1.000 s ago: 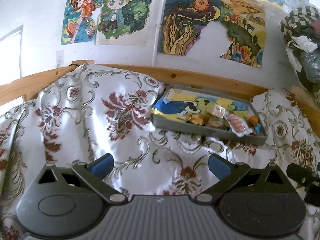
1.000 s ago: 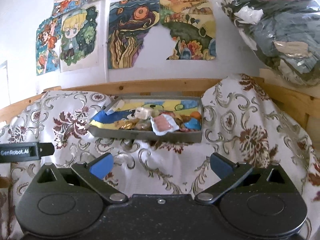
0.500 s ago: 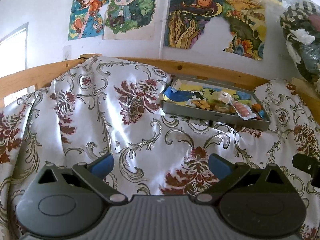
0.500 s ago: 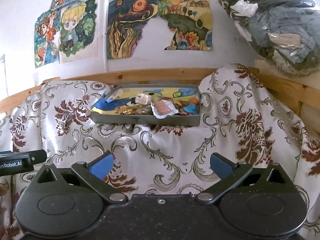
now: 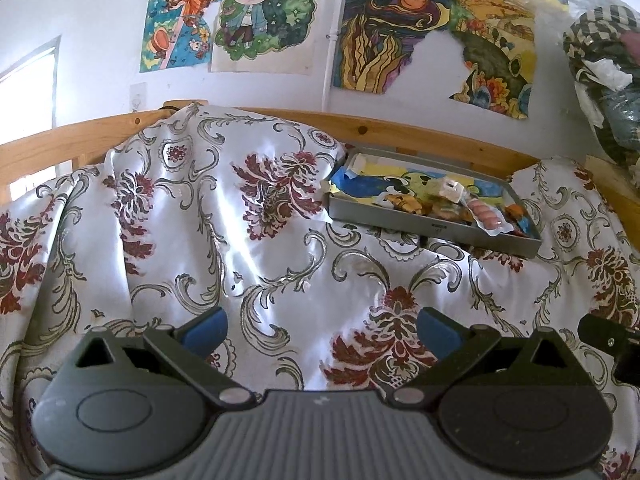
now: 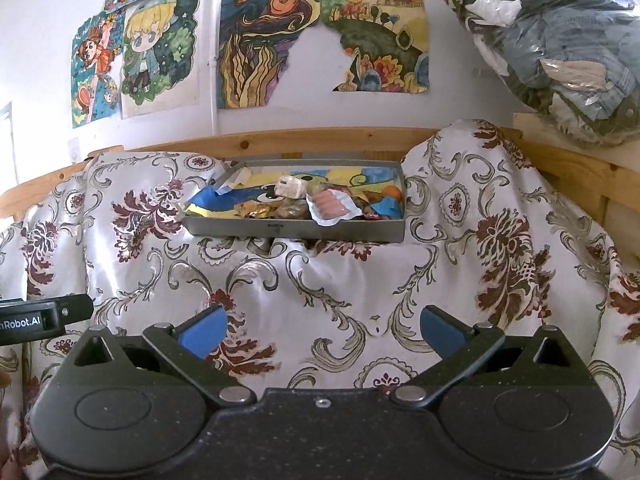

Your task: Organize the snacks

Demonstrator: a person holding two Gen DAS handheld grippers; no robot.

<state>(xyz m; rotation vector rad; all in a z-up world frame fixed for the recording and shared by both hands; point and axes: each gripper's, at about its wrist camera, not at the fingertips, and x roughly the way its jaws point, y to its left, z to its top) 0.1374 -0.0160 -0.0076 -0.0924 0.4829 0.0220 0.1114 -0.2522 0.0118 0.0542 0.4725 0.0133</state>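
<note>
The cloth (image 6: 320, 280) is glossy white with dark red flowers and grey-green scrolls; the tray (image 6: 296, 230) is plain grey, its floor painted yellow, blue and green; a clear packet (image 6: 334, 206) in it holds pink sausages; the fingertips (image 5: 202, 328) of both grippers are blue on black bodies; the rail (image 6: 320, 140) is pale honey wood; the wall (image 6: 312, 80) is white, its drawings (image 6: 260, 40) bright.

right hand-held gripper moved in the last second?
Yes. The right hand-held gripper has pulled back from the snack tray: against the wall drawings, the tray looks smaller and more cloth shows before it. Jaws stay open, empty.
</note>
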